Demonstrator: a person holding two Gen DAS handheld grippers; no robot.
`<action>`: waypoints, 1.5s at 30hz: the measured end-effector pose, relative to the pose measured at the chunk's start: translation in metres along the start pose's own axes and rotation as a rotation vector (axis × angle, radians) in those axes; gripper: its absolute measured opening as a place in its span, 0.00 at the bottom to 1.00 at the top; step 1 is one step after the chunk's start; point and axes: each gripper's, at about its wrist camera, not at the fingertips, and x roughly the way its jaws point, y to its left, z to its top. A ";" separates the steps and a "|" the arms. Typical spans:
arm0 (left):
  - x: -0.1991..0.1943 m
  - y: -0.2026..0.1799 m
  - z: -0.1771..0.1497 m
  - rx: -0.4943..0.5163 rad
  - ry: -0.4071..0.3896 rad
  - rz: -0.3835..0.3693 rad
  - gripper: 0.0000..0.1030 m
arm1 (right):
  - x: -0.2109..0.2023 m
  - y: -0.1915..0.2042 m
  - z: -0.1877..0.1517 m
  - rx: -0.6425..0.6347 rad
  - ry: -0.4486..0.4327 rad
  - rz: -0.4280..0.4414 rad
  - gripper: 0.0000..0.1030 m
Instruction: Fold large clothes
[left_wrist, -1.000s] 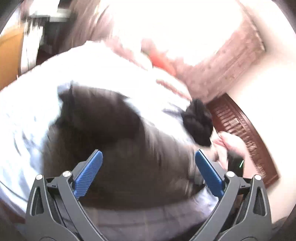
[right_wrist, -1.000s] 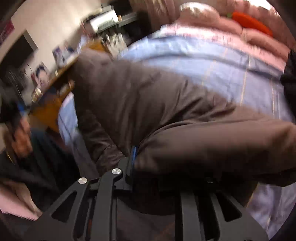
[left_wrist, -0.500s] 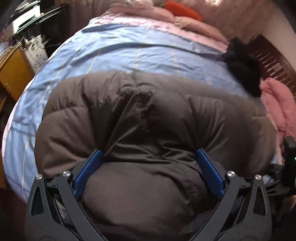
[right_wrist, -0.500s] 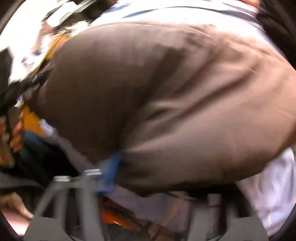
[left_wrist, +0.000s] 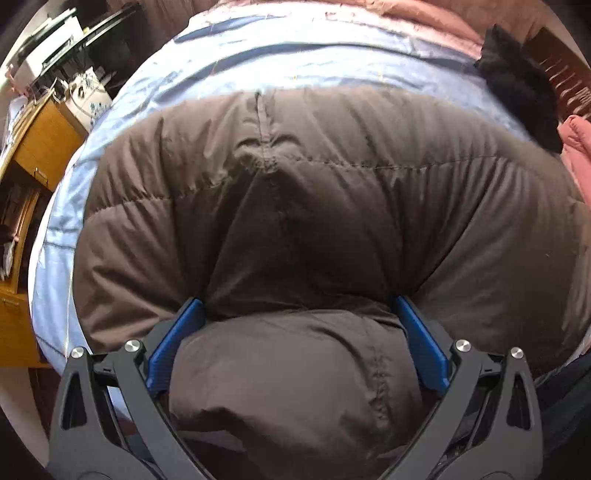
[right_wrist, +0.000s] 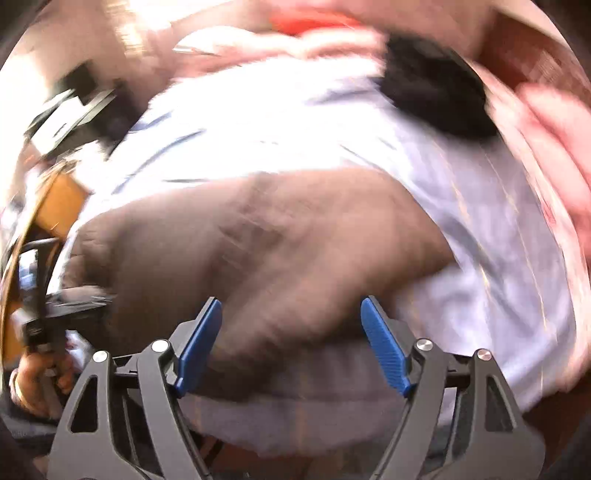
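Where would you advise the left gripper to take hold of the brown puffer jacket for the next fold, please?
Probably on the near rolled edge of the brown puffer jacket, coming from the bed's near side. That bulge already sits between the open left gripper, whereas the padded panels farther back lie broad and flat on the blue bedspread, offering no ridge to pinch. The right gripper is open too.

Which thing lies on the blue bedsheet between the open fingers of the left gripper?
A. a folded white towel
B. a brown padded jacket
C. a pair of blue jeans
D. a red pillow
B: in the left wrist view the brown padded jacket, with quilted seams, spreads over the blue bedsheet, and part of it bulges between the wide-apart blue fingers of the left gripper.
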 end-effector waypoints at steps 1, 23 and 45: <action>0.003 0.001 -0.002 -0.006 0.015 -0.001 0.98 | 0.006 0.012 0.001 -0.040 0.017 0.009 0.72; 0.073 -0.009 0.002 0.011 0.093 0.156 0.98 | 0.170 0.093 -0.042 -0.323 0.285 -0.285 0.65; -0.009 0.072 -0.003 -0.300 -0.127 -0.017 0.98 | 0.065 -0.035 0.014 0.073 0.009 -0.149 0.88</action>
